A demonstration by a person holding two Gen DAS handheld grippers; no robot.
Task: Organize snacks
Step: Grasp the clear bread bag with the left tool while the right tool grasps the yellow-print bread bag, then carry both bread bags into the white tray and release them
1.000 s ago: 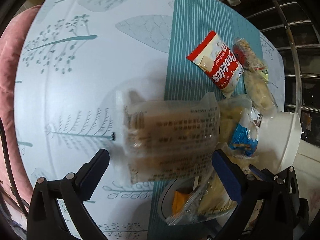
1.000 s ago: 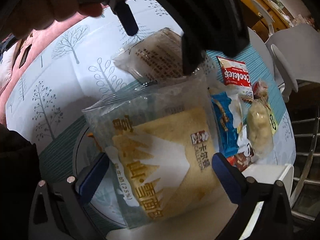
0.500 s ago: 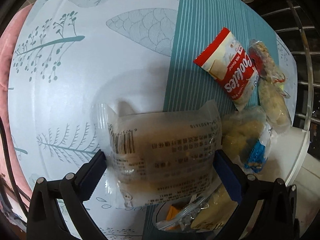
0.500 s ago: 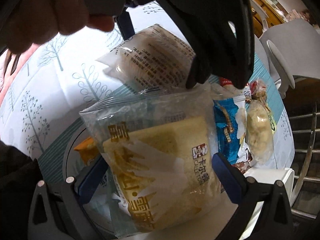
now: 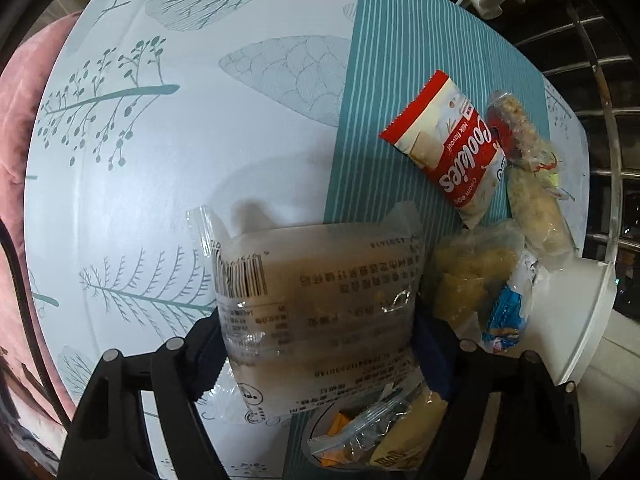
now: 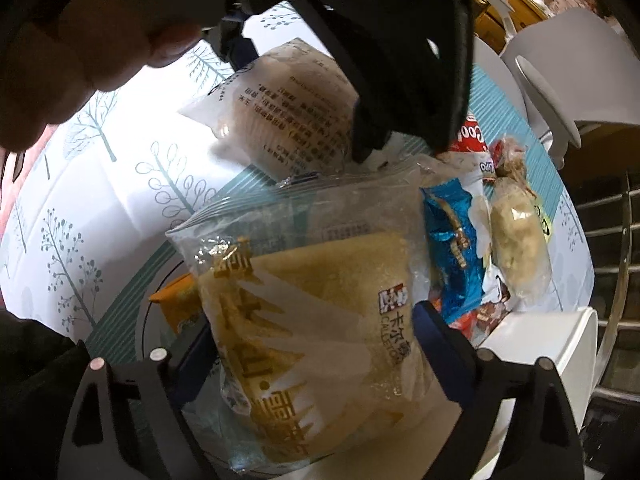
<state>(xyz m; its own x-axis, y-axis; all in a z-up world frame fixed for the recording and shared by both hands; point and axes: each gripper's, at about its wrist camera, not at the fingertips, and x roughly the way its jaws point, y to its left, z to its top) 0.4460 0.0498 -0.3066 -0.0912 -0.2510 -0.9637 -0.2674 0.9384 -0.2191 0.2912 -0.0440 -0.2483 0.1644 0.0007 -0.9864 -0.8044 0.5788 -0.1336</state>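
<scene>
A: Snacks: clear bread packet [image 5: 316, 312] with a barcode sits between the left gripper [image 5: 316, 344] fingers, on the leaf-print tablecloth [image 5: 200, 140]. Jaws have just been closing; both pads look pressed against the packet sides.

B: Right side?

A: Right gripper [image 6: 312, 356] has the yellow cake packet [image 6: 320, 320] between its jaws, over the round bowl [image 6: 140, 320]. Jaws have just been closing there too and sit against the wrapper edges. An orange packet [image 6: 172, 300] lies in the bowl under it.

B: Rest of the pile?

A: Left view: red cookies packet [image 5: 460, 152] at 1 o'clock from the bread, on the teal stripe. Blue packet [image 5: 504, 316] at 3 o'clock, beside a white tray [image 5: 576, 312]. A pale roll in clear wrap [image 5: 540, 216] at 2 o'clock, touching the cookies.

B: Anything else?

A: A person's hand [image 6: 80, 52] at 10 o'clock in the right view.
</scene>
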